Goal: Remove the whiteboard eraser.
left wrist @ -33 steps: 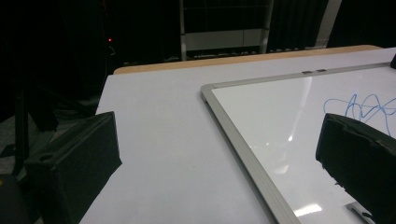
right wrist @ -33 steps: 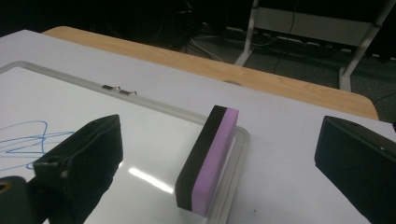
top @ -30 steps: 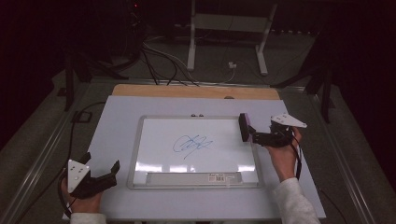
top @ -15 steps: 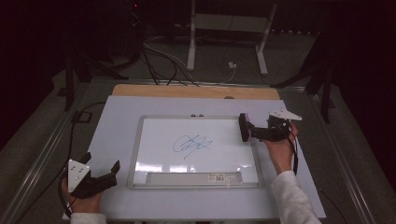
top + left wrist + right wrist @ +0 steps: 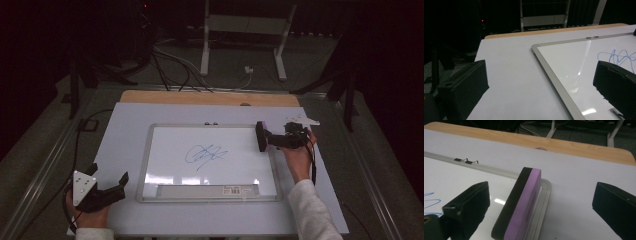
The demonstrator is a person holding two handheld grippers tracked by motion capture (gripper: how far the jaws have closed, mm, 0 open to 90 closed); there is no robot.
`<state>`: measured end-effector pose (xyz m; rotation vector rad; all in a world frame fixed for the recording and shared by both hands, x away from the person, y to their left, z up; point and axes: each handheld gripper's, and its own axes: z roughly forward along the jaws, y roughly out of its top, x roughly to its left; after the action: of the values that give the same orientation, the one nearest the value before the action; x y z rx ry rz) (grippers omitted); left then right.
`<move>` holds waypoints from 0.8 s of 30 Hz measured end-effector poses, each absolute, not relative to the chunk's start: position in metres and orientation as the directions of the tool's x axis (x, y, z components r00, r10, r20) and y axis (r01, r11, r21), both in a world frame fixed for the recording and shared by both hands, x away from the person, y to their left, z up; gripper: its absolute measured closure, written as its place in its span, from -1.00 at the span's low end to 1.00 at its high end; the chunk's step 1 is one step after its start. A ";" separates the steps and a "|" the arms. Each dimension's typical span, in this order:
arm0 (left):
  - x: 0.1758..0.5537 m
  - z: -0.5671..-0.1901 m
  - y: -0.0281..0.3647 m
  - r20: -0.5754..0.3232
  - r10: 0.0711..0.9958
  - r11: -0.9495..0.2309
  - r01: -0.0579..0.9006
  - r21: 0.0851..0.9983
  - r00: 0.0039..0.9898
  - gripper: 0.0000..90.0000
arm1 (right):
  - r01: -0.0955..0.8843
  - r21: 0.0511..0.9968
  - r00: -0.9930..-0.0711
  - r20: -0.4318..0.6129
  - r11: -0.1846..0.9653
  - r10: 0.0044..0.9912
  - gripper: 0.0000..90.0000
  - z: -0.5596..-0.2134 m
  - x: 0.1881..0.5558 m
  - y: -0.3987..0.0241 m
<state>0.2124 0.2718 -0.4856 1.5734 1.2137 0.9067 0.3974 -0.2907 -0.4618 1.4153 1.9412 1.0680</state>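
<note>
A whiteboard (image 5: 170, 150) with a blue scribble (image 5: 206, 154) lies flat on the white table cover (image 5: 125, 125). A purple-and-black eraser (image 5: 260, 136) stands on its long edge at the board's far right corner. My right gripper (image 5: 268, 141) is open, with a jaw on each side of the eraser (image 5: 524, 205) and a gap on both sides in the right gripper view (image 5: 541, 188). My left gripper (image 5: 108, 174) rests open at the near left of the table, beside the board's left frame (image 5: 554, 75), with nothing between its jaws (image 5: 541, 66). The scribble (image 5: 616, 56) lies beyond its right jaw.
Two small binder clips (image 5: 466, 160) sit on the board's far frame. A pen tray with a label (image 5: 200, 190) runs along the near edge. A wooden table edge (image 5: 210, 97) shows behind the cover. Cables (image 5: 170, 70) and stand legs (image 5: 205, 45) are on the floor beyond.
My right hand and gripper have shifted slightly away and to the left, closing in around the eraser. The eraser and the left gripper have stayed put.
</note>
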 end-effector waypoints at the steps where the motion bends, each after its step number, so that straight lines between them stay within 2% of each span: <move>1: 0.212 -0.486 0.272 0.017 0.970 -0.089 0.291 0.952 0.242 -0.99 | 0.554 0.820 -0.324 0.055 0.142 0.944 -0.92 -0.463 0.399 -0.291; 5: 0.213 -0.486 0.271 0.018 0.970 -0.090 0.292 0.952 0.243 -0.99 | 0.573 0.809 -0.321 0.070 0.135 0.945 -0.88 -0.461 0.402 -0.291; 9: 0.212 -0.486 0.272 0.017 0.970 -0.089 0.292 0.952 0.242 -0.99 | 0.592 0.796 -0.294 0.067 0.127 0.954 -0.72 -0.459 0.405 -0.290; 12: 0.212 -0.486 0.272 0.016 0.970 -0.088 0.292 0.952 0.243 -0.99 | 0.626 0.769 -0.277 0.066 0.128 0.959 -0.50 -0.464 0.408 -0.290; 14: 0.212 -0.486 0.272 0.016 0.970 -0.089 0.292 0.952 0.243 -0.99 | 0.635 0.763 -0.270 0.075 0.119 0.960 -0.43 -0.466 0.408 -0.290; 16: 0.213 -0.486 0.272 0.016 0.970 -0.089 0.292 0.952 0.243 -0.99 | 0.652 0.752 -0.282 0.118 0.100 0.952 -0.19 -0.470 0.409 -0.290; 17: 0.213 -0.486 0.272 0.016 0.970 -0.089 0.292 0.952 0.243 -0.99 | 0.652 0.752 -0.282 0.118 0.100 0.952 -0.19 -0.470 0.409 -0.290; 19: 0.213 -0.486 0.271 0.017 0.970 -0.090 0.293 0.952 0.243 -0.99 | 0.662 0.740 -0.302 0.119 0.118 0.946 -0.01 -0.472 0.409 -0.286; 20: 0.213 -0.486 0.271 0.018 0.970 -0.091 0.292 0.952 0.243 -0.99 | 0.662 0.740 -0.302 0.119 0.118 0.946 -0.01 -0.472 0.409 -0.286; 23: 0.212 -0.486 0.272 0.017 0.970 -0.089 0.292 0.952 0.242 -0.99 | 0.681 0.727 -0.297 0.164 0.088 0.941 0.23 -0.475 0.411 -0.285; 24: 0.213 -0.486 0.272 0.016 0.970 -0.089 0.292 0.952 0.243 -0.99 | 0.681 0.727 -0.297 0.164 0.088 0.941 0.23 -0.475 0.411 -0.285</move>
<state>0.2125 0.2715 -0.4859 1.5742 1.2139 0.9054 0.4109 -0.2848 -0.4751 1.6036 2.0280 1.0420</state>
